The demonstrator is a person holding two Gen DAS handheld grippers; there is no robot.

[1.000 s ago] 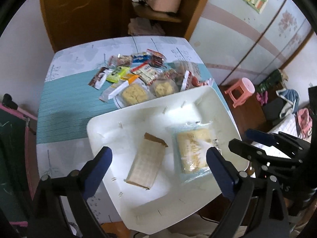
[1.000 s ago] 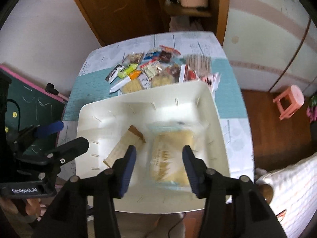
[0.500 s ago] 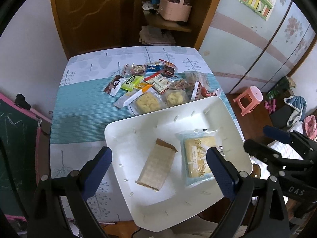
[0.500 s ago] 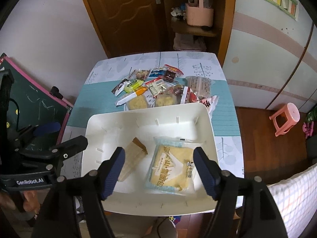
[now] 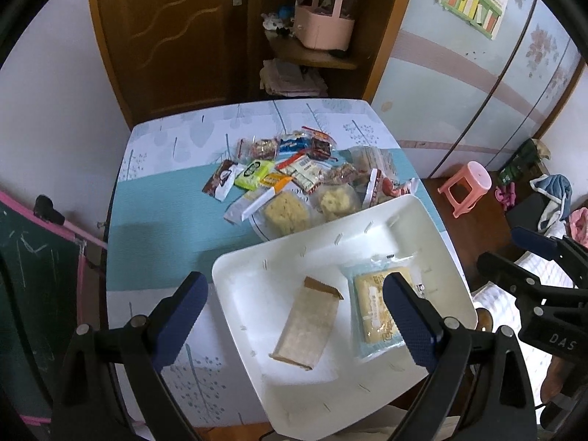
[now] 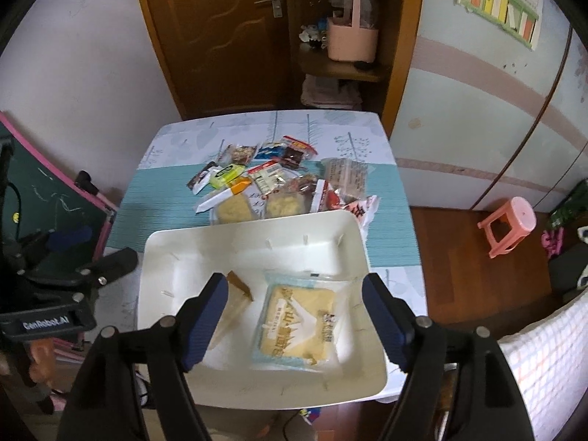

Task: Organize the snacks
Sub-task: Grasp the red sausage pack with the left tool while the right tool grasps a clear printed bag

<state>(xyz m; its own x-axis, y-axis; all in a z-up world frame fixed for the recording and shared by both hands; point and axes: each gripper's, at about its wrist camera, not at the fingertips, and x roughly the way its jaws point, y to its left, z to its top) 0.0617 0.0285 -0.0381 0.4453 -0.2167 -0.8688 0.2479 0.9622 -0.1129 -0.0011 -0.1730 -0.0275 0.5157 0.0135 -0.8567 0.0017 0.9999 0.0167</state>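
**Two snacks in the tray, the rest still piled up behind it**

Your right claw [image 6: 294, 319] has just been opening and now stands spread above the white tray [image 6: 176, 253], with nothing pinched. The clear-wrapped yellow cake [image 6: 299, 321] lies flat on the tray floor below it, not touched. Your left claw [image 5: 294, 316] is spread wide too and empty. The tan paper-wrapped bar [image 5: 307, 325] lies just beside the cake, apart from it.

What could bite you next: the snack pile [image 5: 294, 180] on the surface [image 5: 154, 235] is a jumble of overlapping packets right up against the tray's far rim. Reach in carelessly and you'll likely pinch two wrappers at once, or drag a neighbour along. Those film wrappers look slick and crinkly, so a grab on a loose edge could slip out. The two puffy round cakes [image 5: 286, 211] nearest the tray look soft, so a hard squeeze may crush them.

The tray is smooth, glossy plastic with sloped walls and seems to overhang the near edge of the surface. A push on that side might tip it. The striped teal cloth looks like it could slide too.
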